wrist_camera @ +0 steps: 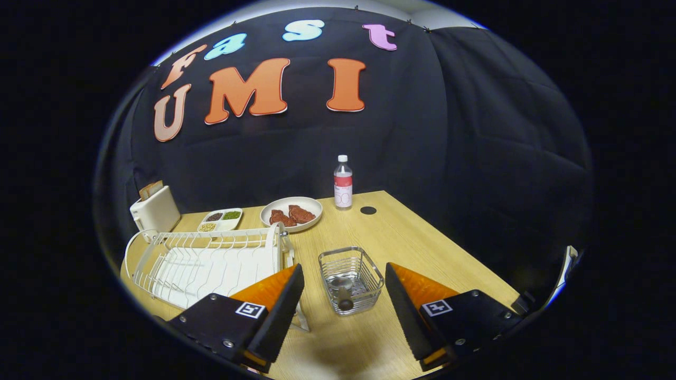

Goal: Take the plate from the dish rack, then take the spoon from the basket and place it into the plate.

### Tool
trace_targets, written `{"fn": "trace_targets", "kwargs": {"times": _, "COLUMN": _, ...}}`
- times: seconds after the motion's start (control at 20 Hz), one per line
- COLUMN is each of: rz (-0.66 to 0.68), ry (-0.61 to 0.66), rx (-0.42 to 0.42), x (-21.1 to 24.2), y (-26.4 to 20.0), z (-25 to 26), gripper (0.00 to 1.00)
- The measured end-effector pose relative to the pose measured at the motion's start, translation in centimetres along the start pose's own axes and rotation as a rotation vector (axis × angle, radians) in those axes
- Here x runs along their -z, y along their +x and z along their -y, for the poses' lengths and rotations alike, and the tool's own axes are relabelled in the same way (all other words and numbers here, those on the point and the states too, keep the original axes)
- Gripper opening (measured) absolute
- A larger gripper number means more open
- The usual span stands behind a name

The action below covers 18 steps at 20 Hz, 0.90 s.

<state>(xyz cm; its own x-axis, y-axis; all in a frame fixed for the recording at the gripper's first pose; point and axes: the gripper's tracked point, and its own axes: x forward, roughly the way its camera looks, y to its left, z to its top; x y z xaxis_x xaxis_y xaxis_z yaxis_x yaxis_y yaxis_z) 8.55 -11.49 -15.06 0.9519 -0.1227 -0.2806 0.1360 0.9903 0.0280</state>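
Wooden table (422,248) carried the dish rack (206,258), with its plate (272,248) upright at the end. Gripper (344,301) hung spread and empty above the basket (351,279) holding the spoon (343,293). I judged the plate came first, requiring a leftward move.

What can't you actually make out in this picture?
- White wire dish rack: its near end is covered by one finger of the open gripper, whose jaws stand wide apart.
- White plate standing in the rack: edge-on, its face unseen.
- Metal spoon in the small wire basket: the mesh blurs its outline.
- Clear bottle: too small to tell its contents.
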Motion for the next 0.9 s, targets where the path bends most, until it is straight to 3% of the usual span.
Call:
{"fn": "trace_targets", "kwargs": {"times": 0.2, "rz": -0.010, "ry": 0.010, "rx": -0.017, "x": 1.0, "y": 0.9, "z": -0.1, "gripper": 0.69}}
{"fn": "trace_targets", "kwargs": {"times": 0.5, "rz": 0.001, "ry": 0.014, "rx": -0.036, "x": 1.5, "y": 1.4, "z": -0.3, "gripper": 0.15}}
{"fn": "trace_targets", "kwargs": {"times": 0.65, "rz": 0.016, "ry": 0.012, "rx": -0.017, "x": 0.8, "y": 1.4, "z": 0.2, "gripper": 0.06}}
{"fn": "trace_targets", "kwargs": {"times": 0.9, "rz": 0.050, "ry": 0.006, "rx": -0.019, "x": -1.1, "y": 0.5, "z": 0.4, "gripper": 0.05}}
